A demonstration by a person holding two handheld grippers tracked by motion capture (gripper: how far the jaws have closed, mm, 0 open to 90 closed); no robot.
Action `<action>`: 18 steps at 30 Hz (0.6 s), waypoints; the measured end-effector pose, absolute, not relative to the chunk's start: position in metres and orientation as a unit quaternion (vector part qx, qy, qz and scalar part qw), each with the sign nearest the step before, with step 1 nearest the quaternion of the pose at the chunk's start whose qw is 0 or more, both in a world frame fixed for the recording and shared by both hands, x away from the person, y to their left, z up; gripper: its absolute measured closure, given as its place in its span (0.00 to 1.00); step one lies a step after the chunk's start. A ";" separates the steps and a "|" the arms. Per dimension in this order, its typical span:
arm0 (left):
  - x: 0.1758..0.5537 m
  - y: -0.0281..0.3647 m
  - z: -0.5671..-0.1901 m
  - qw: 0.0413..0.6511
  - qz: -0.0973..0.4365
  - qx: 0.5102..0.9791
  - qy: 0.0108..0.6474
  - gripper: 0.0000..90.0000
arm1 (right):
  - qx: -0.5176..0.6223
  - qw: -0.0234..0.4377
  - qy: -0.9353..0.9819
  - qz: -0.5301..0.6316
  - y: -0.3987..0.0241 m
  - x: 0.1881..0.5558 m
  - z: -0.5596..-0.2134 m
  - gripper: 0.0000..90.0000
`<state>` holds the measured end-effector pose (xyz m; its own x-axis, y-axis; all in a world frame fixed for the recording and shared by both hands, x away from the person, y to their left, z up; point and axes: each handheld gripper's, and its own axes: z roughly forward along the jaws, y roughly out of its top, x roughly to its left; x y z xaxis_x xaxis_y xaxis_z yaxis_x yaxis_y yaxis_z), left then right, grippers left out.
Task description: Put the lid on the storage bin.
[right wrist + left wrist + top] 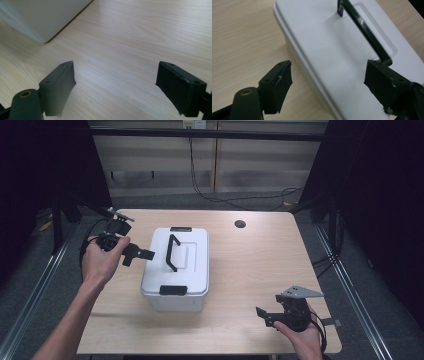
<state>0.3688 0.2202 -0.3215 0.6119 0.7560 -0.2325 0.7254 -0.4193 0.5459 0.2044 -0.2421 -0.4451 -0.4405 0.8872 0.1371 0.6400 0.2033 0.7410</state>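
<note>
A white lidded box stands in the middle of the wooden table, with a black carry handle raised on its lid and a black latch at each end. My left gripper is held at the box's left side, jaws open and pointing at the lid's edge. In the left gripper view the open jaws frame the box lid, with one end of the handle just beyond the right jaw and nothing gripped. My right gripper sits low at the front right, open over bare wood, with a box corner farther off.
A dark round hole sits in the table near its far edge. Cables trail across the floor behind the table. Black curtains hang on both sides, and metal rails run along the floor left and right.
</note>
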 end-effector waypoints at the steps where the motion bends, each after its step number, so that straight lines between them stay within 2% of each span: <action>1: 0.367 0.224 -0.324 0.312 0.024 0.842 0.439 0.24 | 0.504 0.163 0.758 0.380 -0.242 0.204 -0.445 0.17; 18: 0.330 0.268 -0.369 0.342 0.034 0.834 0.432 0.21 | 0.504 0.165 0.758 0.380 -0.242 0.205 -0.445 0.17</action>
